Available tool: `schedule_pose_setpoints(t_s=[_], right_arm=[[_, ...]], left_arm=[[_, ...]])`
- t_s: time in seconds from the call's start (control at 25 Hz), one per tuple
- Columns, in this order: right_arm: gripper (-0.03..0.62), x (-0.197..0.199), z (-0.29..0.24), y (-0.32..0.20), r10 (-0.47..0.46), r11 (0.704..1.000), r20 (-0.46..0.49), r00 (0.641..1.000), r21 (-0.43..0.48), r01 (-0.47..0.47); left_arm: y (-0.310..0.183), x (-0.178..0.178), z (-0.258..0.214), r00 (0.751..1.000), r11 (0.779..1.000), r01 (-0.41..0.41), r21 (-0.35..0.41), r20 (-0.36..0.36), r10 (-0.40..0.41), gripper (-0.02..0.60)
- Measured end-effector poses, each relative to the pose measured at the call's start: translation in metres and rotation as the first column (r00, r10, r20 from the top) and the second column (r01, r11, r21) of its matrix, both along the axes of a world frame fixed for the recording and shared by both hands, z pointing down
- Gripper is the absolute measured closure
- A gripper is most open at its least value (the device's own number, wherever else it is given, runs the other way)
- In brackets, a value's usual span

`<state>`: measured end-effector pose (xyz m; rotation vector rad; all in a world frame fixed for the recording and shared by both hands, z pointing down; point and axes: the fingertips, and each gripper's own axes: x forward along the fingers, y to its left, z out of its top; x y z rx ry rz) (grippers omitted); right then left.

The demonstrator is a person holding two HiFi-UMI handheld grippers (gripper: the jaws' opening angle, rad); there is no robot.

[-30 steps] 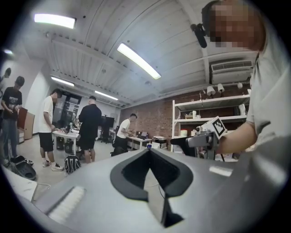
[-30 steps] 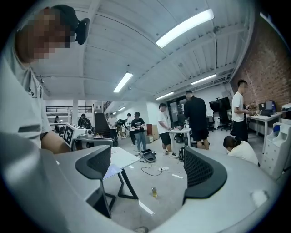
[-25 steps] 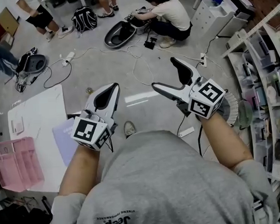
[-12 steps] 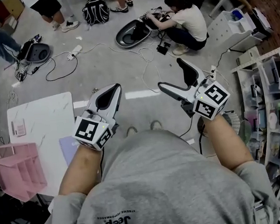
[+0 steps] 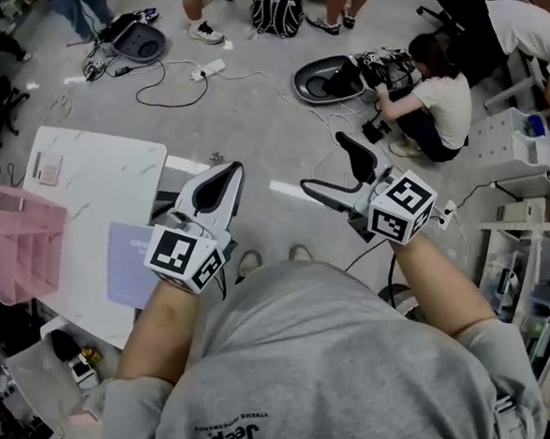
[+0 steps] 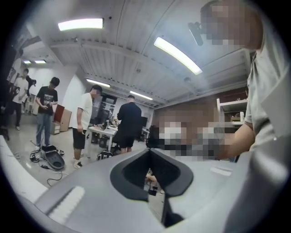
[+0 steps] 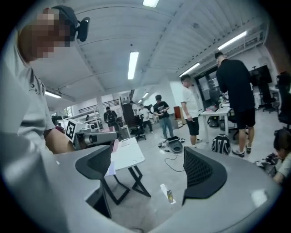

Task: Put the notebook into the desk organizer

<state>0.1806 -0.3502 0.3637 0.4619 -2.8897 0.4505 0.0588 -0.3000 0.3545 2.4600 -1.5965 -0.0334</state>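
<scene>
Well, both tools are up in front of the person's chest, well apart from the work. The left gripper (image 5: 213, 188) has its jaws pressed together on nothing. The right gripper (image 5: 326, 163) stands with its jaws wide apart, only floor and the table showing between them.

Down on the white table (image 5: 103, 184) lies the notebook (image 5: 128, 262), a thin, flat lavender rectangle with a soft matte cover, close to the table's near edge and partly hidden behind the left gripper. The desk organizer (image 5: 19, 246) sits well apart from it at the table's left edge: translucent pink plastic, boxy, thin-walled, split into compartments.

Now, the dangers. That tabletop looks smooth and glossy, so a flat notebook gives the jaws no lip to bite. I'd expect it to skate ahead of a sideways pinch, maybe right off the edge. A grip on the cover alone could let the pages flop open. And that organizer looks light; a notebook pushed in at an angle could shove it along or tip it over the side.
</scene>
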Motion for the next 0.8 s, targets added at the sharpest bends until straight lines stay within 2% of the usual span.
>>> schedule_pose_setpoints(t_s=[0.08,0.16,0.32,0.56,0.68,0.8], right_arm=[[0.117,-0.027,0.018,0.006,-0.095,0.995,-0.005,0.996,-0.037,0.094],[0.117,-0.06,0.042,0.018,-0.19,0.978,-0.004,0.982,-0.093,0.188],[0.117,-0.13,0.092,0.058,-0.325,0.913,0.005,0.946,-0.257,0.316],[0.117,-0.222,0.166,0.135,-0.427,0.788,0.012,0.904,-0.485,0.379],[0.117,-0.258,0.195,0.176,-0.492,0.733,-0.007,0.871,-0.544,0.41],[0.118,-0.296,0.218,0.212,-0.542,0.689,-0.017,0.84,-0.581,0.433]], left_arm=[[0.008,-0.011,0.004,0.998,0.998,0.068,-0.007,0.008,-0.068,0.523],[0.024,-0.027,0.009,0.99,0.99,0.137,-0.017,0.024,-0.136,0.523],[0.065,-0.066,0.02,0.969,0.969,0.243,-0.038,0.048,-0.241,0.523],[0.129,-0.121,0.041,0.945,0.949,0.312,-0.048,0.118,-0.305,0.523],[0.158,-0.148,0.05,0.93,0.938,0.343,-0.049,0.158,-0.332,0.523],[0.185,-0.183,0.063,0.914,0.919,0.389,-0.071,0.157,-0.375,0.523]])
